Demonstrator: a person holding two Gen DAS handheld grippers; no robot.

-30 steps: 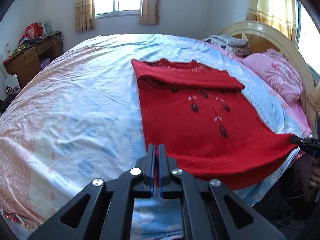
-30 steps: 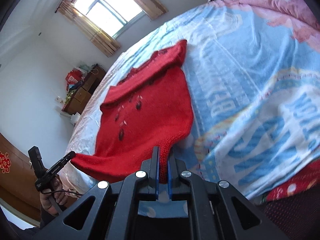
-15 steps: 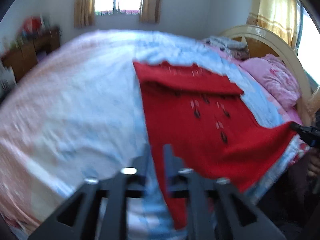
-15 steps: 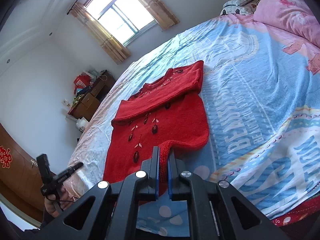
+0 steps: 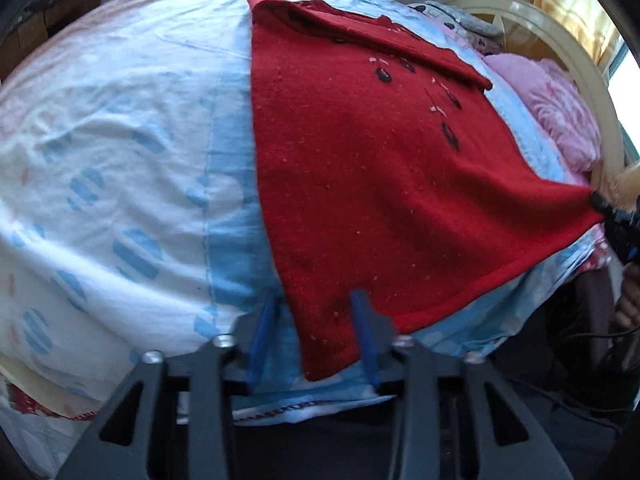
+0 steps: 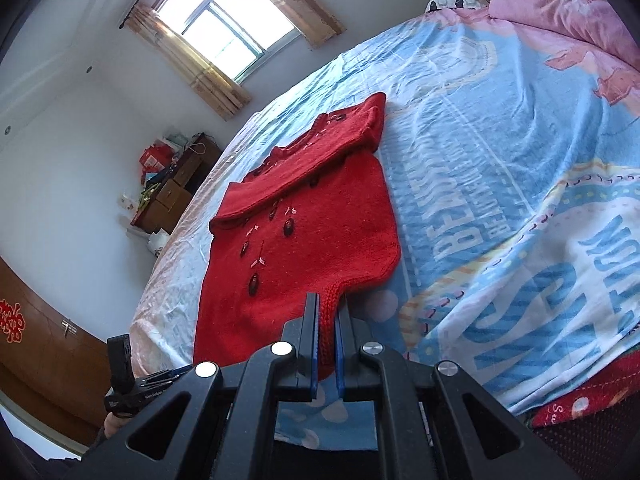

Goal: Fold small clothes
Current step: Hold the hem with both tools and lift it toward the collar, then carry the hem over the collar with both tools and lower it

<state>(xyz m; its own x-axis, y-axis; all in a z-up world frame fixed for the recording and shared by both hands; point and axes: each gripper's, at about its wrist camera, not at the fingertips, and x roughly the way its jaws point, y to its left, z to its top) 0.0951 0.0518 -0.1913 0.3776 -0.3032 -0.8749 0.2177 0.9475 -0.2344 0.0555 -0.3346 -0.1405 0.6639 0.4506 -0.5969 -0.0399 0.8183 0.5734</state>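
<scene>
1. Red knitted sweater (image 5: 360,168) lies flat on the blue-and-white bedsheet (image 5: 120,160), its top part folded over.
2. Left gripper (image 5: 316,328): jaws apart in the frame, having just been closing, straddling the sweater's near hem corner; pads not pressing.
3. Right gripper (image 6: 327,344): clamped tight on the sweater's other hem corner.

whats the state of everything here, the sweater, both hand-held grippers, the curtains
sweater: spread on the bed, upper part folded over, one hem corner pinched
right hand-held gripper: shut on that hem corner
left hand-held gripper: jaws apart around the other hem corner, have just been closing, pads not pressing yet
curtains: drawn open
</scene>
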